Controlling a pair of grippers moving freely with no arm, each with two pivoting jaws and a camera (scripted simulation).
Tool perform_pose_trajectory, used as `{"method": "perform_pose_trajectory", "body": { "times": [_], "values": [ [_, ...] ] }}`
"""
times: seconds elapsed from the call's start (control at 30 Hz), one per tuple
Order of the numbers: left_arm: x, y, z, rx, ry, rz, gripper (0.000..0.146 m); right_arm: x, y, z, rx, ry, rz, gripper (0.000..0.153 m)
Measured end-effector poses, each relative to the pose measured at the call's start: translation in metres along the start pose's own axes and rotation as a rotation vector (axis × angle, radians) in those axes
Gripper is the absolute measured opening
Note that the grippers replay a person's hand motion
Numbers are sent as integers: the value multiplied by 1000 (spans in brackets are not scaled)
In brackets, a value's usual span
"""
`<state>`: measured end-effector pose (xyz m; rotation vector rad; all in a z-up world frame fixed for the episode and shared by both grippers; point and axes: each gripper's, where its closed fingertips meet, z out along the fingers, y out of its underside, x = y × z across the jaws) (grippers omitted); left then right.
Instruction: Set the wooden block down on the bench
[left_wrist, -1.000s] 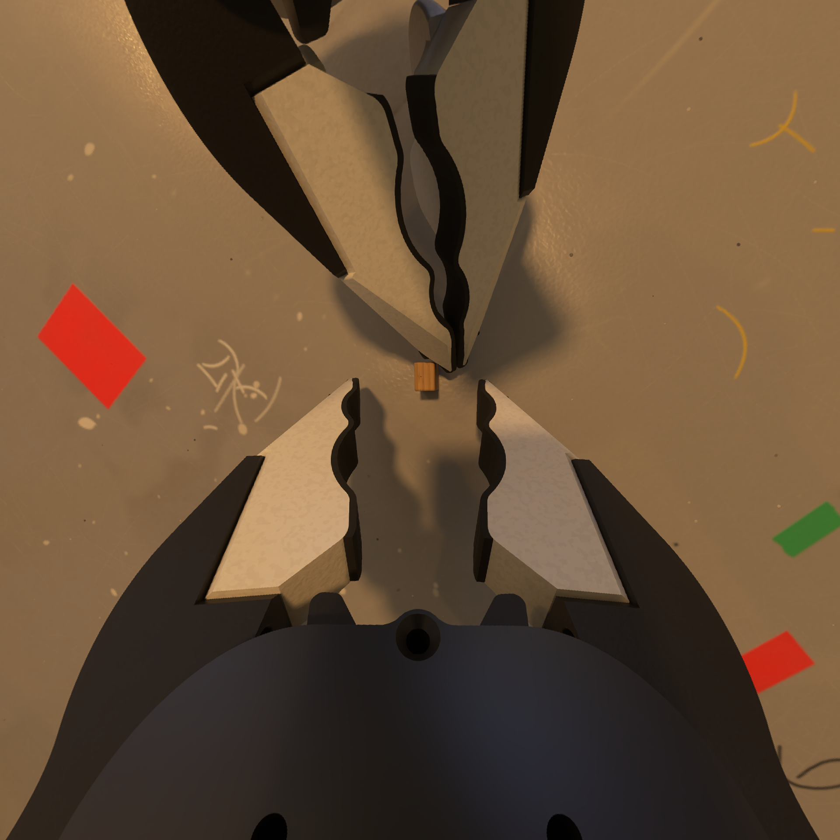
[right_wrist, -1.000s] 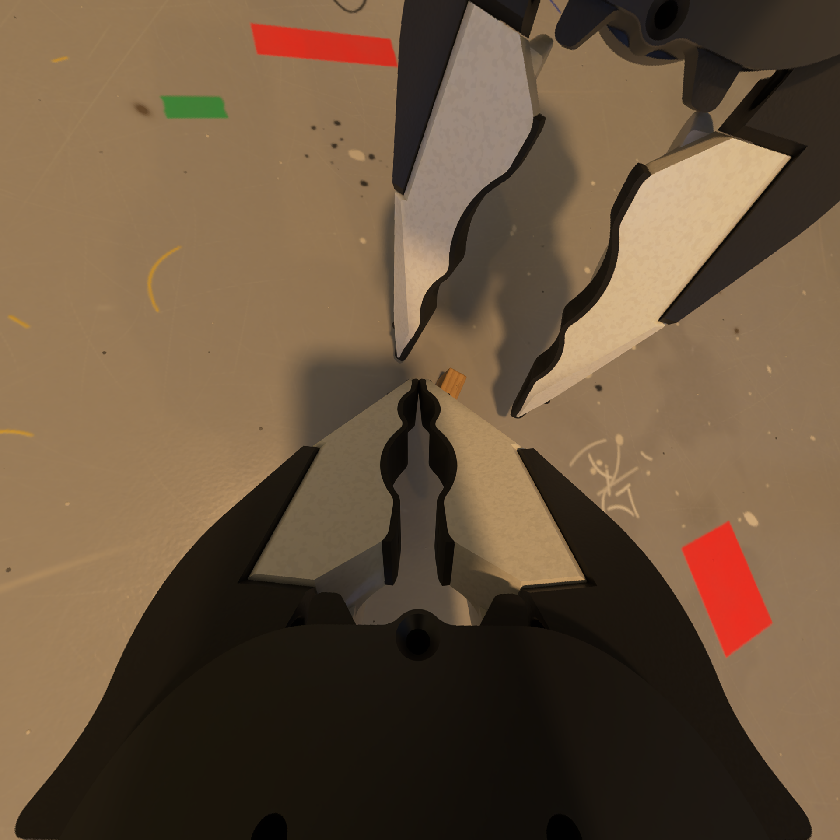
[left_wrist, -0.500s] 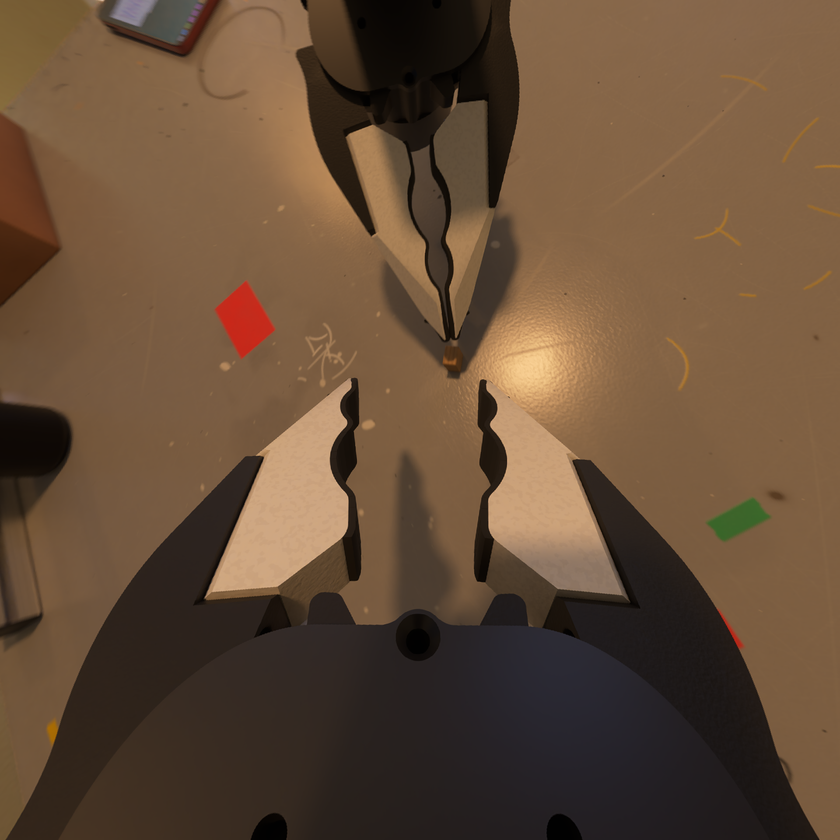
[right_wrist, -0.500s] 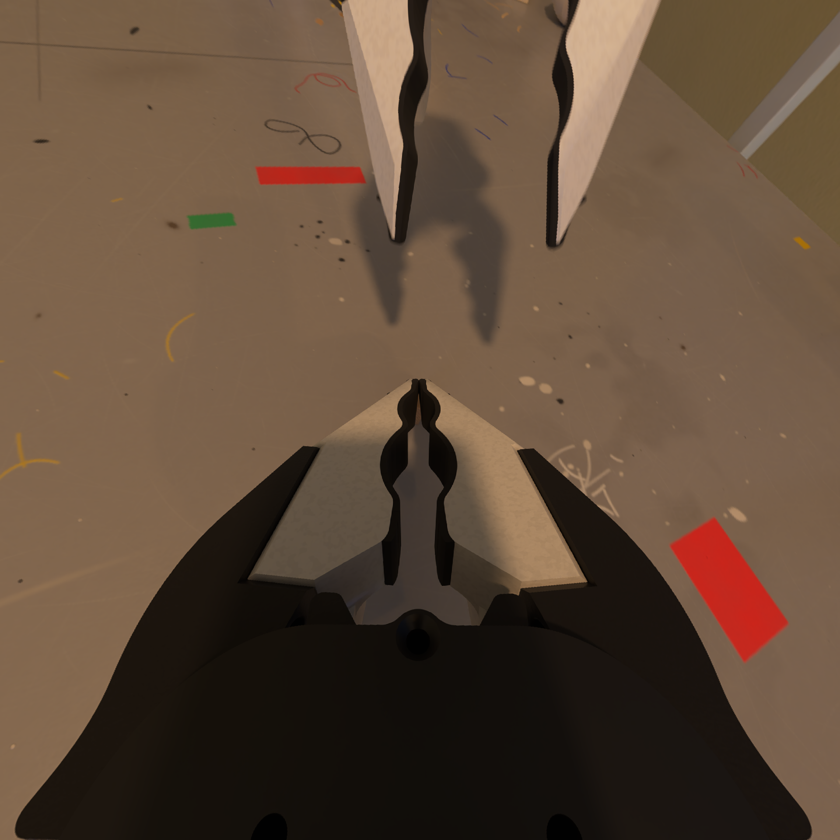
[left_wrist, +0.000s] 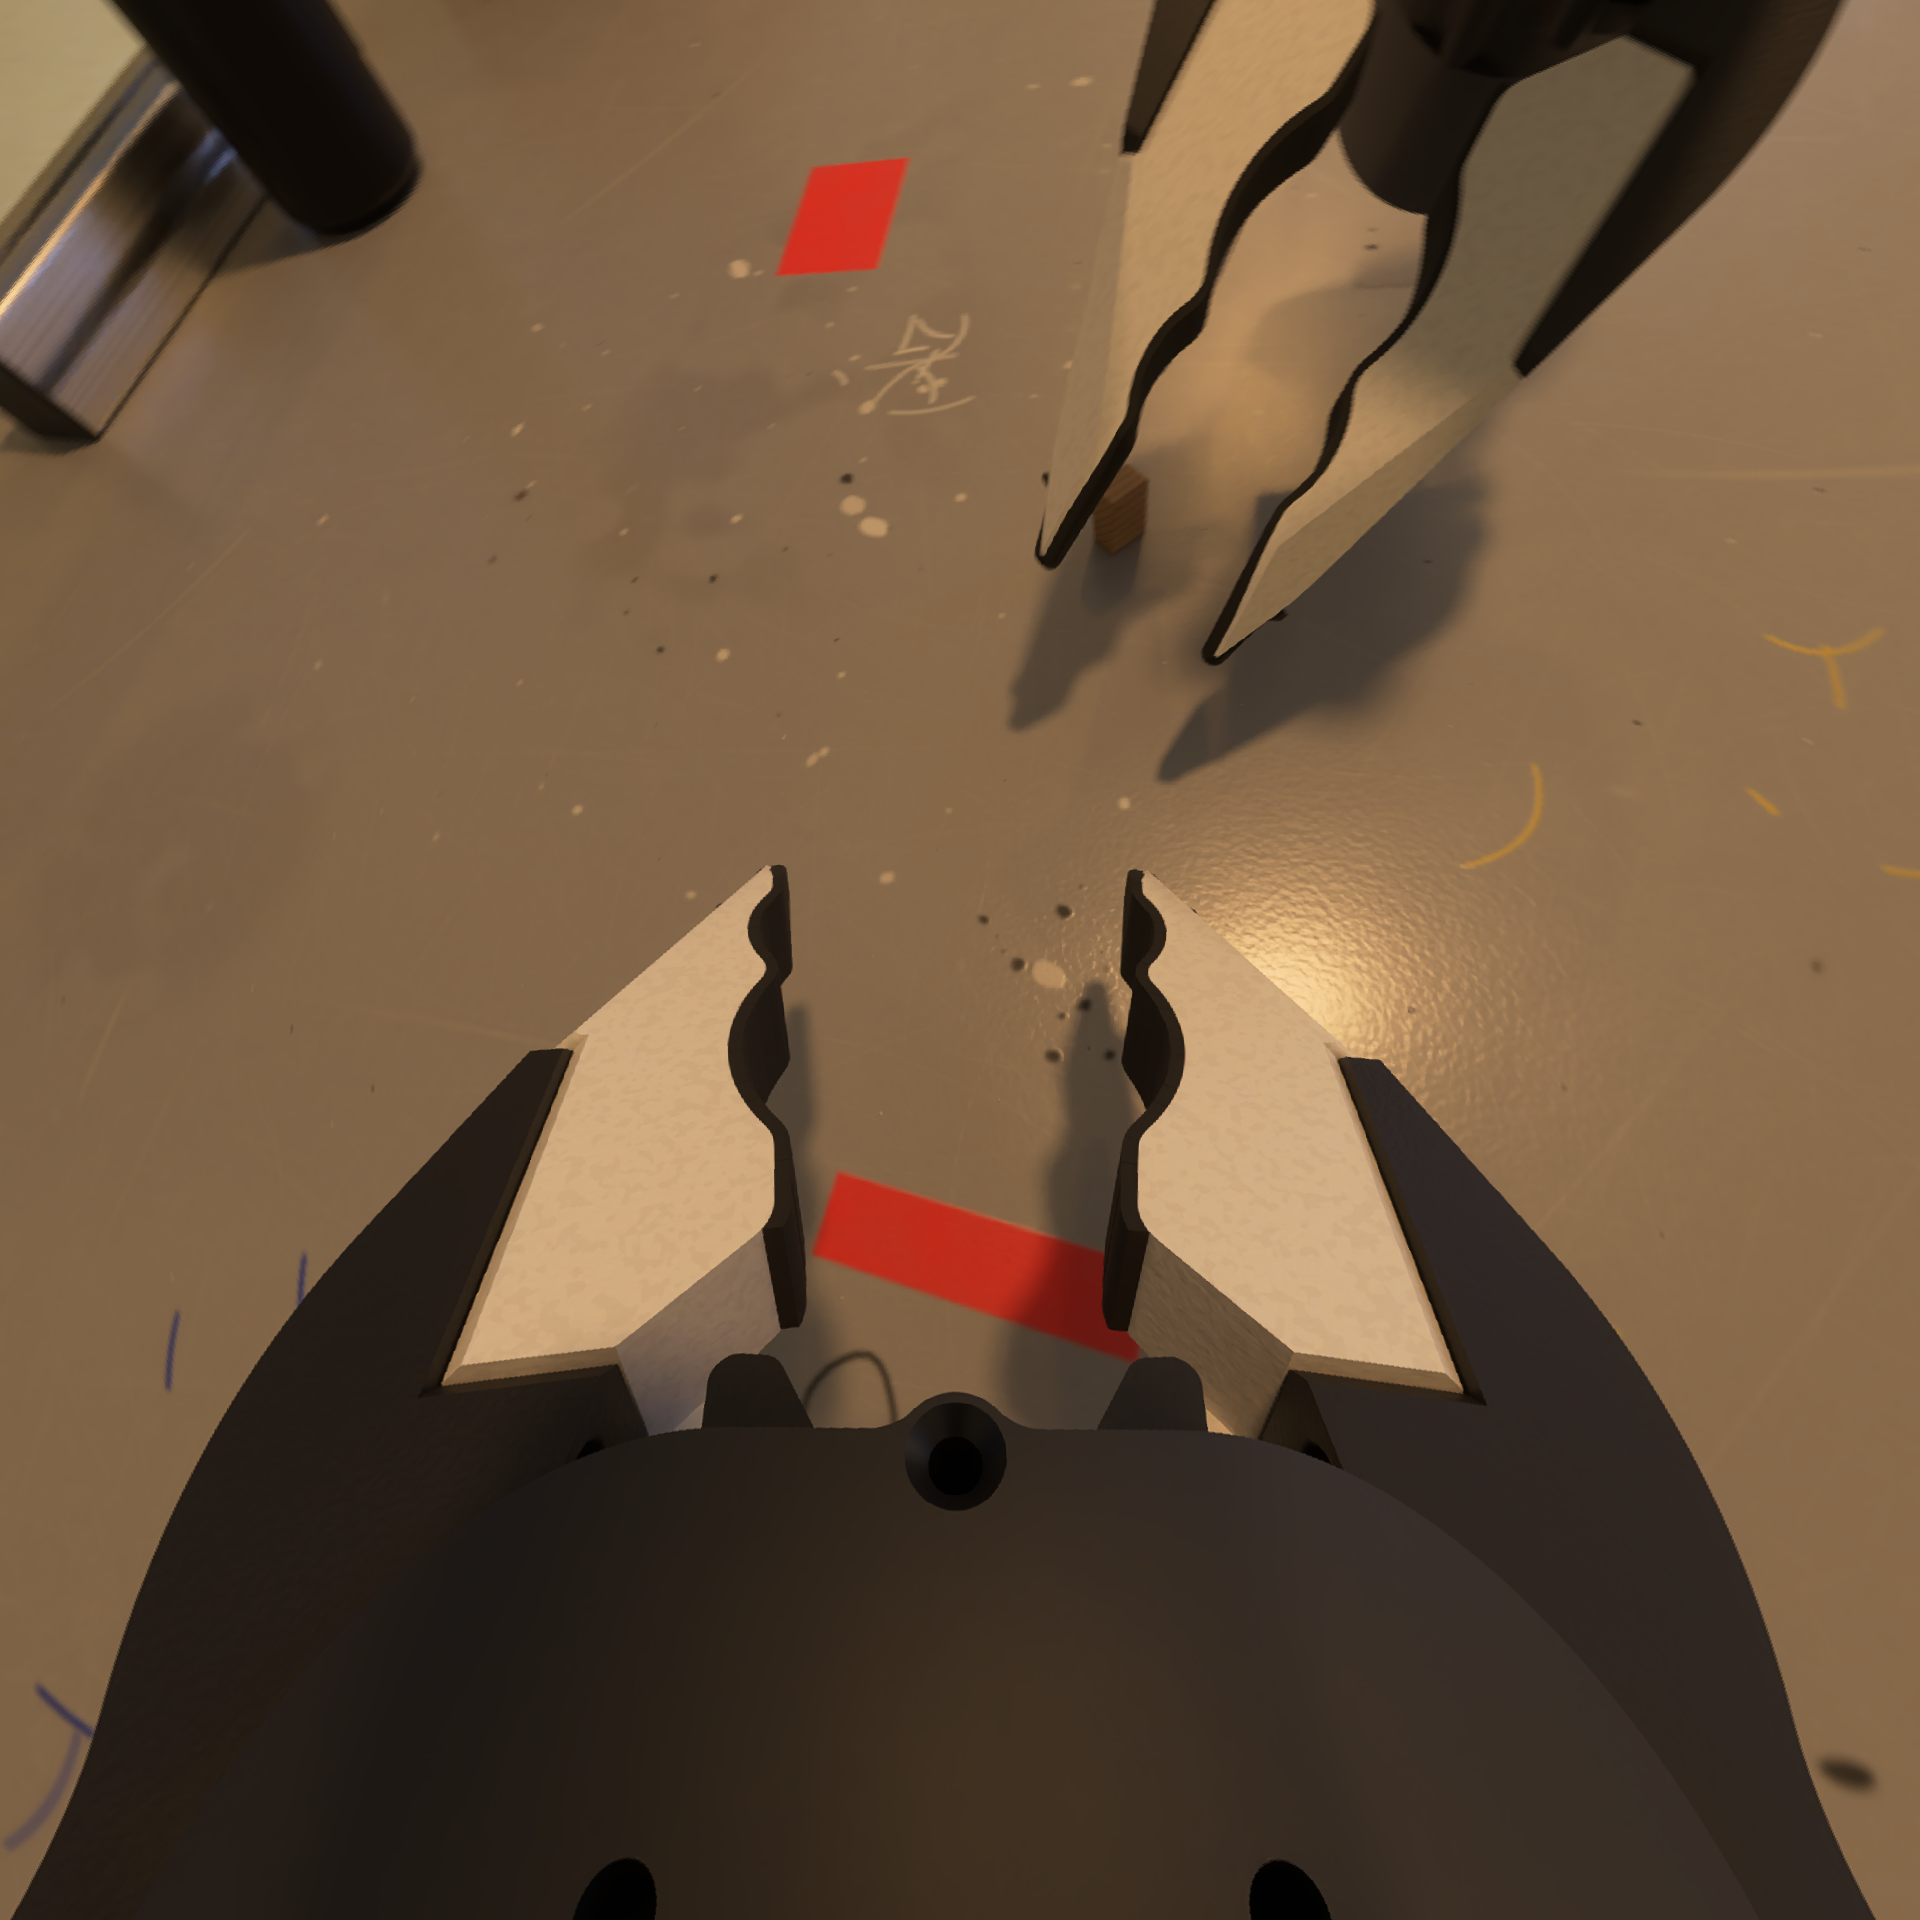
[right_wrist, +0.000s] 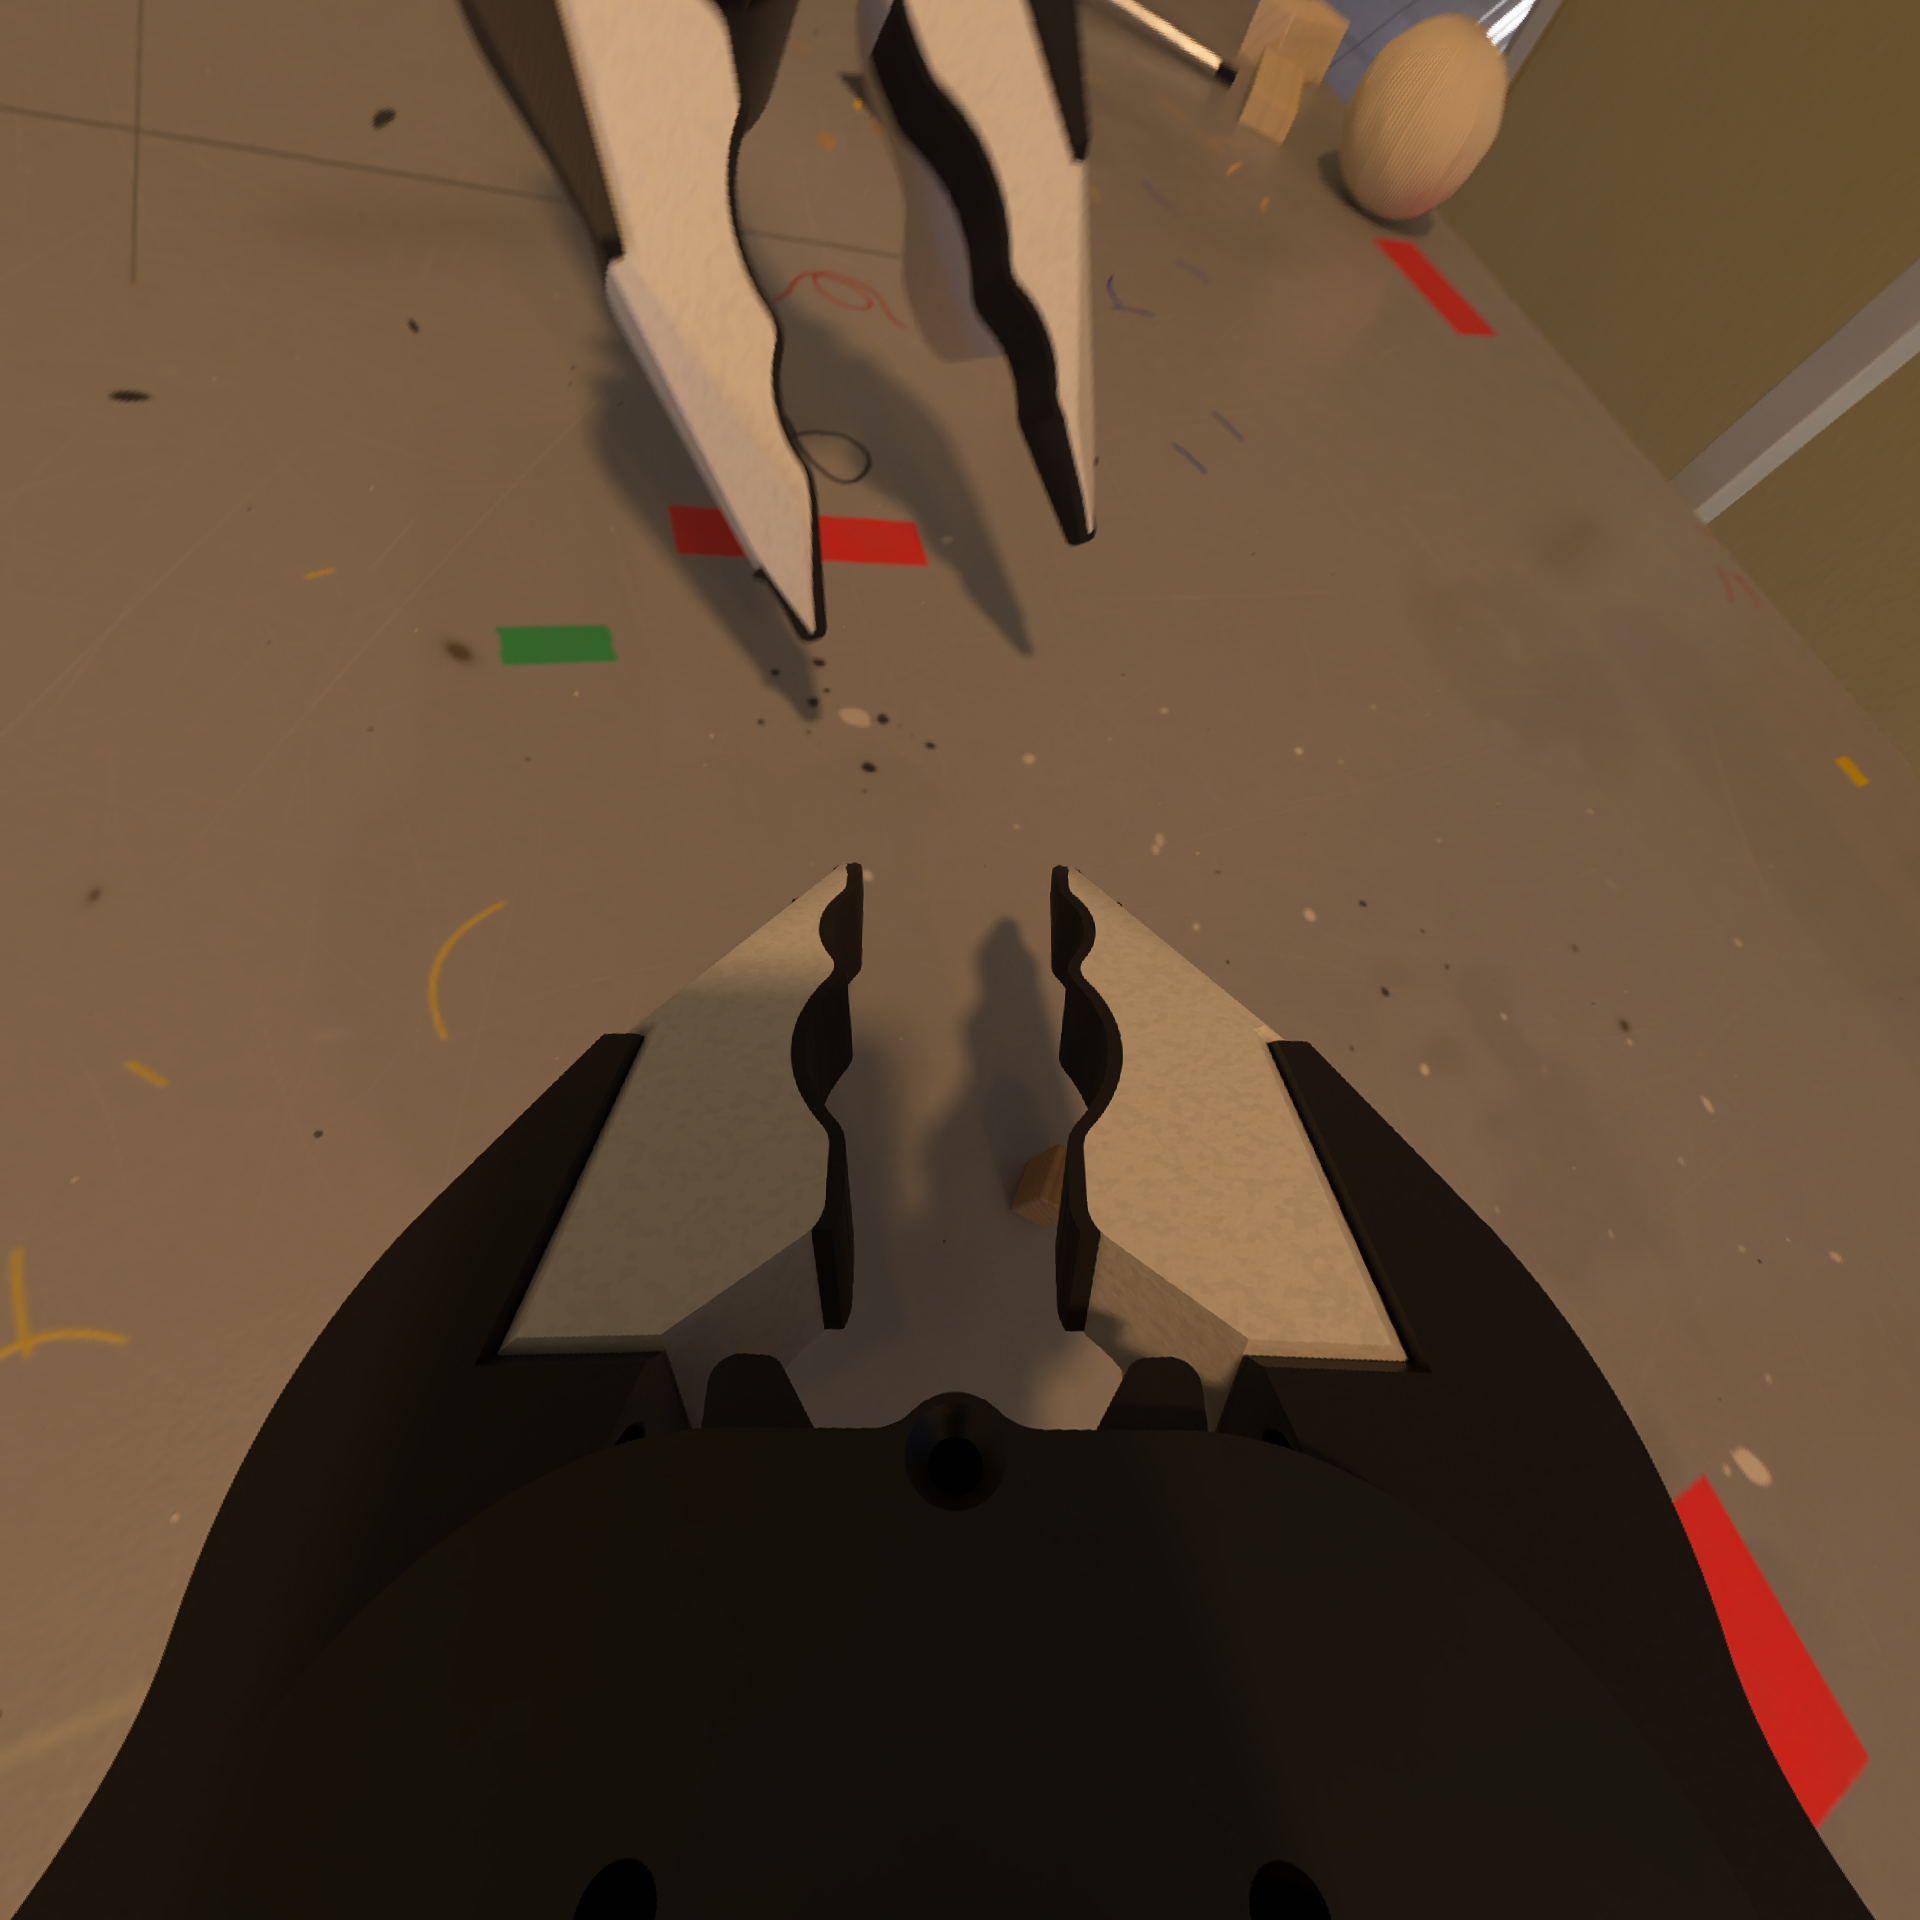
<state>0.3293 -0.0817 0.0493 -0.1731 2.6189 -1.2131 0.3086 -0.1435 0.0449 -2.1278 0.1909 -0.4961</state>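
I am holding my right gripper (right_wrist: 956, 873) wide, jaws parted to clear the wooden block (right_wrist: 1042, 1188), which is resting on the bench (right_wrist: 312, 831) just beside my right finger, lower centre of frame. My left gripper (left_wrist: 956, 878) is hovering wide and empty, well apart.

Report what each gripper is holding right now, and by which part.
Nothing is held. The right gripper is open; the small wooden block stands on the bench beside one finger. The left gripper is open, empty.
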Motion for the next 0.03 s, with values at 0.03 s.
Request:
{"method": "perform_pose_trajectory", "body": {
  "times": [0.03],
  "values": [
    [0, 2, 1, 5, -30, -19, 66, 1, -1, 0, 17, 11, 3, 36]
  ]
}}
